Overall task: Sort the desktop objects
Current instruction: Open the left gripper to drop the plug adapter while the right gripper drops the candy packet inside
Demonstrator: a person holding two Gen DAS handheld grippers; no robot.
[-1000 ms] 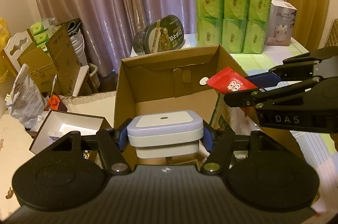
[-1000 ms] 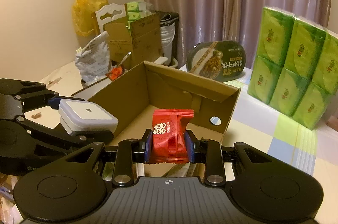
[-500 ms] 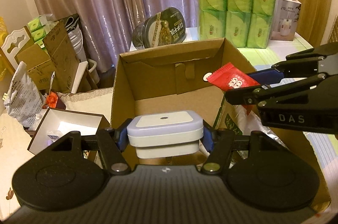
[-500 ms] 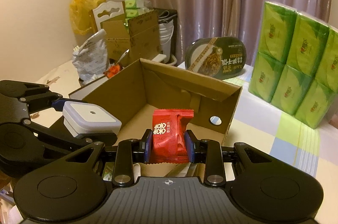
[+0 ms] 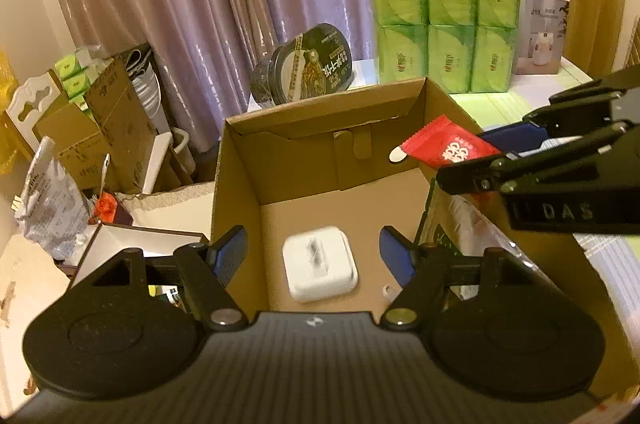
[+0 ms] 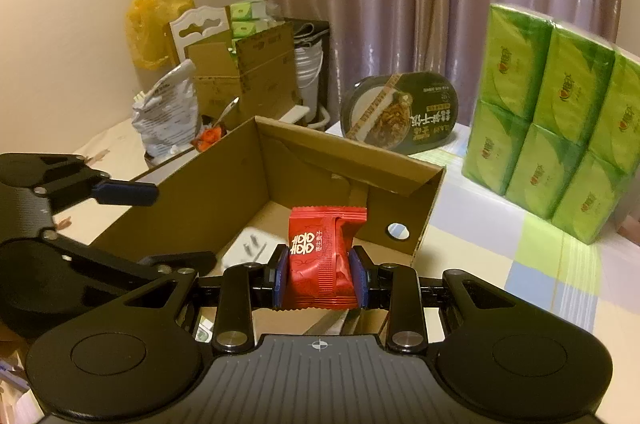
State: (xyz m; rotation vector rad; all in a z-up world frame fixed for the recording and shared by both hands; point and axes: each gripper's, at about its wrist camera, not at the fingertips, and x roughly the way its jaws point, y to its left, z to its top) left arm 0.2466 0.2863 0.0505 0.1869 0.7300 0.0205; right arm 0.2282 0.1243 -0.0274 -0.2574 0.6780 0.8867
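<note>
While the left gripper point(image 5: 313, 251) opens, empty, over the white charger point(image 5: 319, 263) probably lying on the box point(image 5: 236, 184) floor, the right gripper point(image 6: 319, 276) pinches the red packet point(image 6: 324, 256) upright, just short of the box's near edge.

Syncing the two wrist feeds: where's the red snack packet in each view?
Left wrist: red snack packet at right of centre, pinched in the right claw over the cardboard box's right wall.
Right wrist: same packet bottom centre, upright between the claw's pads, the box behind it.
Shared landmark: the round hole in the box's far right corner, just left of the packet in the left view, to its right in the other.
</note>
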